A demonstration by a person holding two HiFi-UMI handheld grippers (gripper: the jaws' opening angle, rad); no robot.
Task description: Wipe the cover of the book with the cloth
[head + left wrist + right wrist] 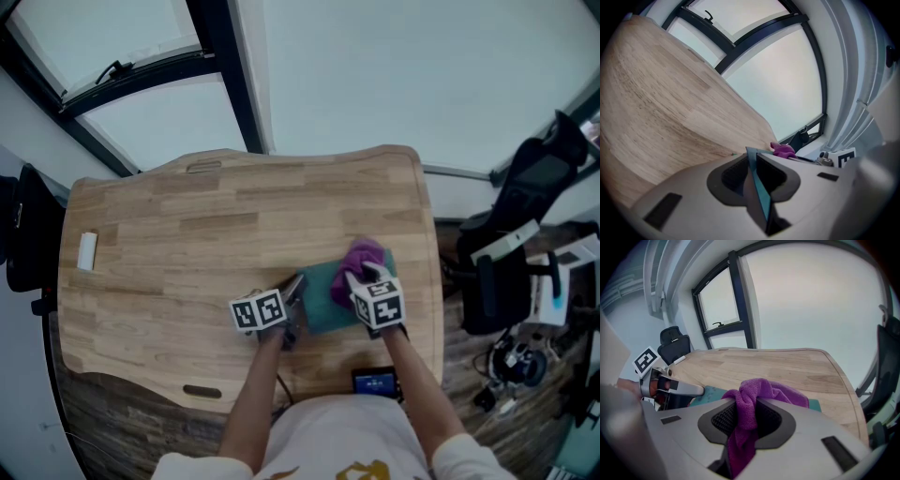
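L tongs (753, 169): nearly closed, pinching book (323, 307) edge, prob. to steady it | R tongs (746, 417): clamped on cloth (364, 255), wad resting on cover for wiping | book: flat on bench (187, 234), near front edge, right of centre

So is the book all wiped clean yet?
Done: the left claw is clamped on the edge of the teal book, and the right claw grips the purple cloth. In hand: the cloth sits on the book's cover, near its far right corner. Left: probably more wiping, but no dirty or clean patches show, so I can't tell how much.
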